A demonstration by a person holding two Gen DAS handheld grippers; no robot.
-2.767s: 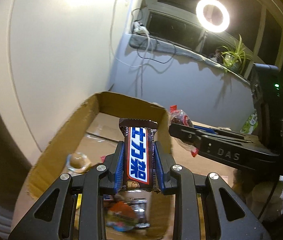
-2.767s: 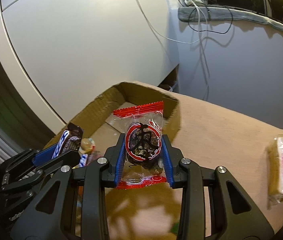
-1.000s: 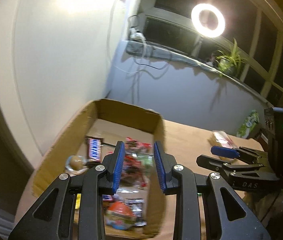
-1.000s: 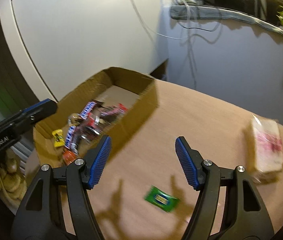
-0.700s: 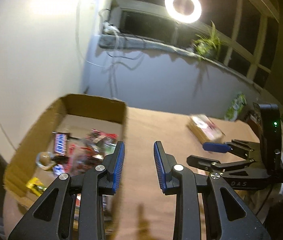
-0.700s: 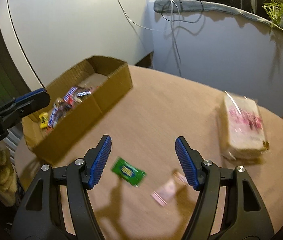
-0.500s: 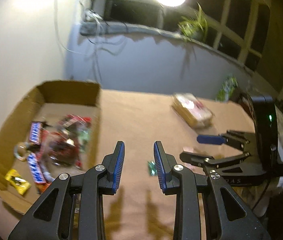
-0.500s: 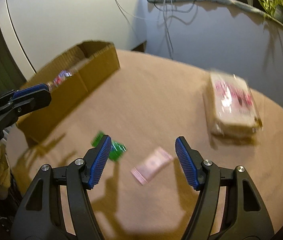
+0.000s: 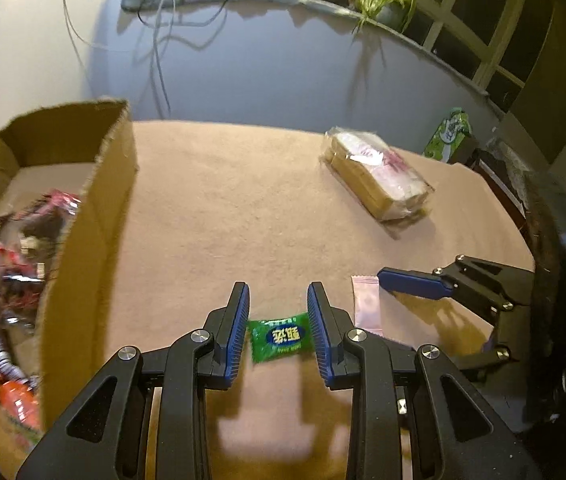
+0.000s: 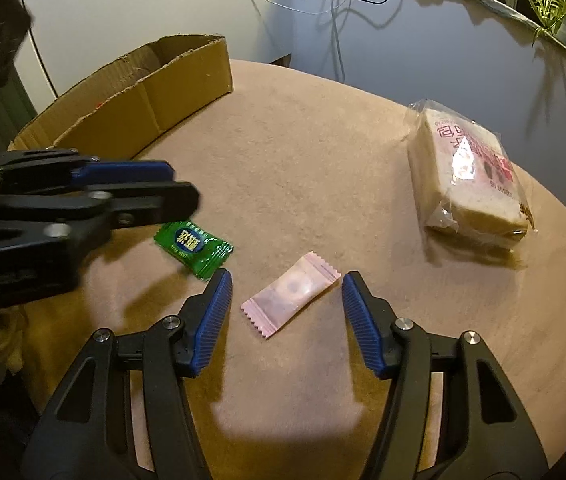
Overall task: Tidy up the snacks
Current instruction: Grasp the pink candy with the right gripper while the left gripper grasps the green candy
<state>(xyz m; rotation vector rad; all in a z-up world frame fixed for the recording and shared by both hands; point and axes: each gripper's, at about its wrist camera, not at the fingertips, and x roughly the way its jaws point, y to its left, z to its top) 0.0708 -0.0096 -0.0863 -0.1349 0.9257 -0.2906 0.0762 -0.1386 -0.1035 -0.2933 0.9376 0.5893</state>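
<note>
A green candy [image 9: 280, 336] lies on the tan table between the fingers of my left gripper [image 9: 279, 328], which is open and straddles it; the candy also shows in the right wrist view [image 10: 194, 246]. A pink candy packet [image 10: 291, 294] lies between the fingers of my right gripper [image 10: 283, 308], which is open wide around it. The packet shows in the left wrist view [image 9: 367, 305] beside the right gripper's fingers [image 9: 415, 283]. The cardboard box [image 9: 95, 208] at the left holds several snacks [image 9: 7, 264].
A bagged loaf of sliced bread [image 10: 471, 176] lies on the right side of the round table [image 10: 315, 152]. A green package [image 9: 449, 134] stands past the far table edge. The box [image 10: 155, 96] sits at the table's left edge. Cables hang on the wall behind.
Both grippers dropped their snacks into the box, opened, then swung right and down over the table. The left now straddles the green candy, the right the pink packet.
</note>
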